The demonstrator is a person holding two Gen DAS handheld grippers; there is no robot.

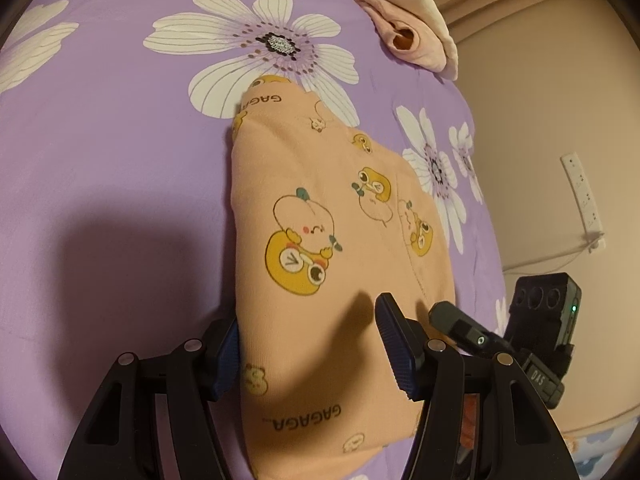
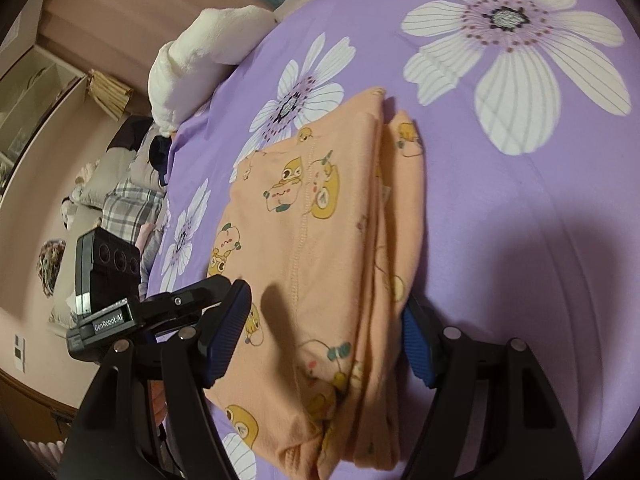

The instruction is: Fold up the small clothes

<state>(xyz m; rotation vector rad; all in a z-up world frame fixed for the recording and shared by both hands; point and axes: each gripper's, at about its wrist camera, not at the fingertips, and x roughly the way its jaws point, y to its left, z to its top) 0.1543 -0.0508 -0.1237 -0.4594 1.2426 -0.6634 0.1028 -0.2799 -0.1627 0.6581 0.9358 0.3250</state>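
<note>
A folded peach garment printed with yellow cartoon ducks lies flat on a purple flowered bedsheet. My left gripper stands open over its near end. One blue pad sits at the cloth's left edge, the other hovers over the top and casts a shadow on it. In the right wrist view the same garment shows stacked layers along its right side. My right gripper is open and straddles it, the right pad half hidden behind the cloth's edge. Each view shows the other gripper beside it.
A crumpled pink garment lies at the far edge of the bed. A white plush pillow and plaid bedding lie off the bed's side. A power strip hangs on the beige wall beyond the edge.
</note>
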